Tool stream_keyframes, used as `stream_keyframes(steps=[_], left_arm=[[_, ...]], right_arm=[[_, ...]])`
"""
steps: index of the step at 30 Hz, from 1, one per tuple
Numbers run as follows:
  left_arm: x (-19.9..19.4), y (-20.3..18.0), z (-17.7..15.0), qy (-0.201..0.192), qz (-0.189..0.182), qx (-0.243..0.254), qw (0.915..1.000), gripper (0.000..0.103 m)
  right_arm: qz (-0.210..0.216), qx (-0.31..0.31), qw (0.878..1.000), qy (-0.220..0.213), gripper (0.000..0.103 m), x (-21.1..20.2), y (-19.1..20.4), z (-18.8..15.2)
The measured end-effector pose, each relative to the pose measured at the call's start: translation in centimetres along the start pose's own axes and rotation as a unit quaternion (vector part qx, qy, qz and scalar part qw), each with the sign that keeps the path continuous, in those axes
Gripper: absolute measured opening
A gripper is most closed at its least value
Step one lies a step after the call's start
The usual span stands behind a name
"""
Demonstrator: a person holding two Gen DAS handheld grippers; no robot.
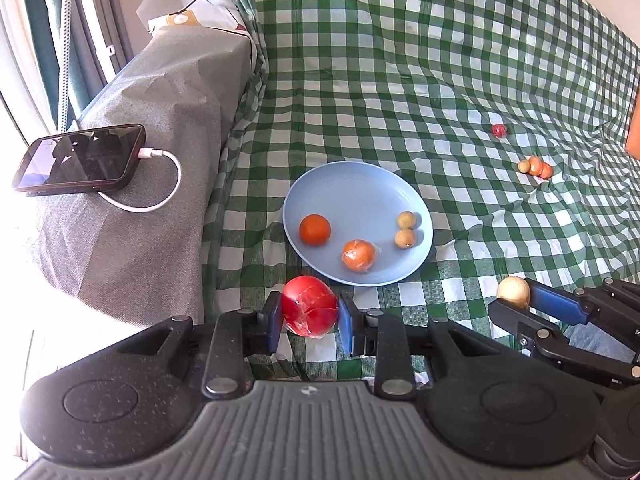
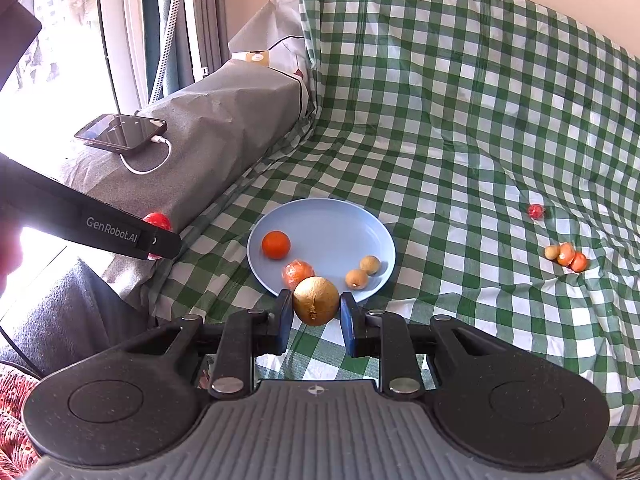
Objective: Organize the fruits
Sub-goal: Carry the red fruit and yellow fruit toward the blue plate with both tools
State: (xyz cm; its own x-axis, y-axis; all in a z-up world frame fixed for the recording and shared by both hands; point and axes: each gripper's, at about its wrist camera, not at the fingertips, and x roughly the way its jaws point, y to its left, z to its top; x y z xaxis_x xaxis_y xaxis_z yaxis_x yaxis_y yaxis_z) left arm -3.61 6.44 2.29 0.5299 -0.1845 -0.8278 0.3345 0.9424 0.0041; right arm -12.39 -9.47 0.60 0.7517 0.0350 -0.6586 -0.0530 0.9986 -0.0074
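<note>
Four fruits already sit on the blue plate (image 1: pixel 352 184). The left hand-held gripper (image 1: pixel 310 316) clamps a red fruit (image 1: pixel 309 306), the right hand-held gripper (image 2: pixel 316 312) a tan one (image 2: pixel 316 300). Four small fruits (image 1: pixel 536 166) wait at the frame's right.

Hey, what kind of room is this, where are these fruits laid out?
Probably a living room at home: the checked cloth drapes over what looks like a sofa, seat and backrest, a phone charges on its covered armrest, and a window stands beside it.
</note>
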Motion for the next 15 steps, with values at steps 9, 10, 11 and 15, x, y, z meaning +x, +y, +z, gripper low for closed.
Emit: stream_keyframes(steps=[9,10,11,15], left_arm=[[0.44,-0.29,-0.03,0.003,-0.001,0.002,1.0,0.032],[0.53,-0.28,-0.01,0.004,0.0,0.002,1.0,0.032],[0.6,-0.26,0.01,0.004,0.0,0.002,1.0,0.032],[0.97,-0.04,0.25,0.006,0.001,0.001,1.0,0.032]], right_arm=[[-0.001,0.004,1.0,0.002,0.026,0.23,-0.04,-0.14],[-0.001,0.003,1.0,0.002,0.026,0.23,-0.1,-0.11],[-0.001,0.004,1.0,0.002,0.026,0.27,-0.09,-0.14],[0.0,0.004,1.0,0.004,0.026,0.34,-0.28,-0.22]])
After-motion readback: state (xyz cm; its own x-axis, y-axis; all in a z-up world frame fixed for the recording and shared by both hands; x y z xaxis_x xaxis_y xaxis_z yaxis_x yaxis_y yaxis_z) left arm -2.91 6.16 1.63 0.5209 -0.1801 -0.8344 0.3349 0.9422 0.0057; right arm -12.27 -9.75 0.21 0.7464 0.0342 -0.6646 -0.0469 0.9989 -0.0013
